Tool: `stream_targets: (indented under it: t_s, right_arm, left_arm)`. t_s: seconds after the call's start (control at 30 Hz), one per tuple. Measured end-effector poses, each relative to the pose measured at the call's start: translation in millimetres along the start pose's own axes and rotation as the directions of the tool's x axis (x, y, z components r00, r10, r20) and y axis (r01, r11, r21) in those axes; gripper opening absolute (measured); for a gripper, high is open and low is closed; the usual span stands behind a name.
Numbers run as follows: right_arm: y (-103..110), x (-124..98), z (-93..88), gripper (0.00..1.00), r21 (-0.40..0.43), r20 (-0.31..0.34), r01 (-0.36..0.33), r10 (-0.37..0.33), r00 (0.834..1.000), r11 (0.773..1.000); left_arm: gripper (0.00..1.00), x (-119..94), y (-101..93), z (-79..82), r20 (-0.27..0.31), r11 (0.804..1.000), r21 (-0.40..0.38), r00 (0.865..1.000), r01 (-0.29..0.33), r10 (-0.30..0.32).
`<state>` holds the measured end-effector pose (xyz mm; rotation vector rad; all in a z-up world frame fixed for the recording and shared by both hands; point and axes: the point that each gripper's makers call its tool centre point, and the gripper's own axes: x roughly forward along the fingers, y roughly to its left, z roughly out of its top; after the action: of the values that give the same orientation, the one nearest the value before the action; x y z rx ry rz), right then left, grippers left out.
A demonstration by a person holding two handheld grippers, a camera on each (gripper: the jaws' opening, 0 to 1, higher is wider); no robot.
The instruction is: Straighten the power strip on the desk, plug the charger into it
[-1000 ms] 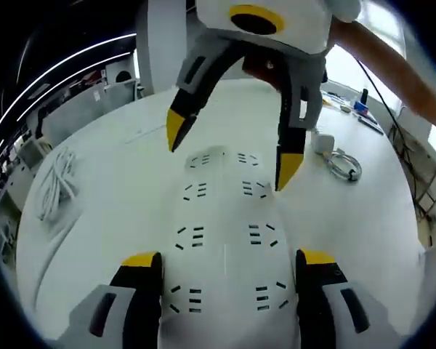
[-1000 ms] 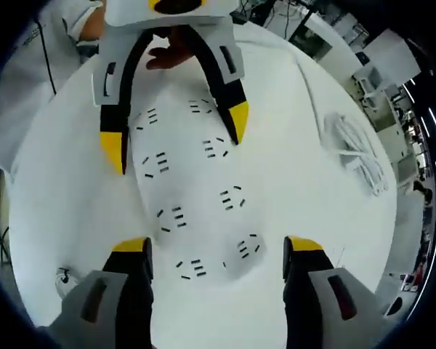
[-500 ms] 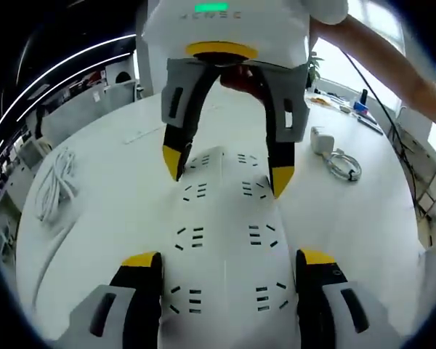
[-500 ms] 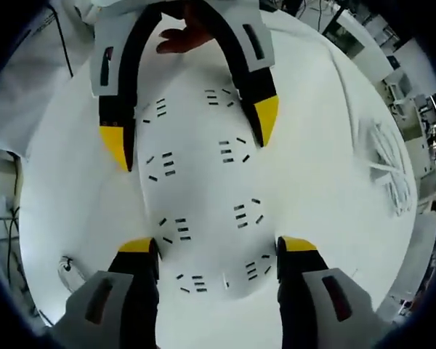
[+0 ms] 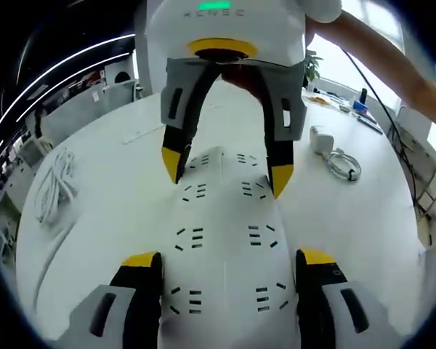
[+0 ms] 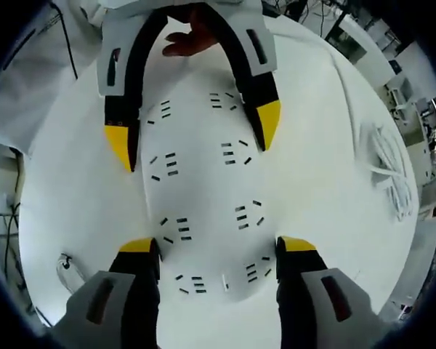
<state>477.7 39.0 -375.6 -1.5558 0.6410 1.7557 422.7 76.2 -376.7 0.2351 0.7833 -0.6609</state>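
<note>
1. White and round-edged, the smooth desk top (image 5: 116, 211) is lying under both claws, with an office of further desks and long ceiling light strips spreading beyond it in the left gripper view.
2. The white flat plastic power strip (image 5: 225, 240) with two rows of dark socket slots is lying lengthwise between the spread jaws of the left gripper (image 5: 224, 259), which are flanking its near end, contact unclear.
3. The right gripper (image 6: 218, 244) is facing it, its jaws likewise spread astride the strip's other end.
4. The small white cube charger (image 5: 321, 139) with its coiled white cable (image 5: 344, 164) is sitting right of the left claw, apart from the strip.
5. A bundled white cord (image 5: 56, 182) is lying far left.
</note>
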Motion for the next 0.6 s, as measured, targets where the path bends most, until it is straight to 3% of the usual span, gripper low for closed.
stream_targets:
  t_s: [0.27,0.6]
  right_arm:
    - [10.7,-3.0,-6.7,0.64,0.095,0.027,0.020,-0.023,0.999,0.995]
    - [16.8,-4.0,-10.2,0.64,0.146,0.030,0.030,-0.034,0.999,0.989]
  left_arm:
    - [0.75,1.3,-8.5,5.9,-0.030,0.997,0.057,0.999,0.043,-0.041]
    - [0.74,-0.7,-15.7,5.9,-0.061,0.994,0.087,0.996,0.073,-0.068]
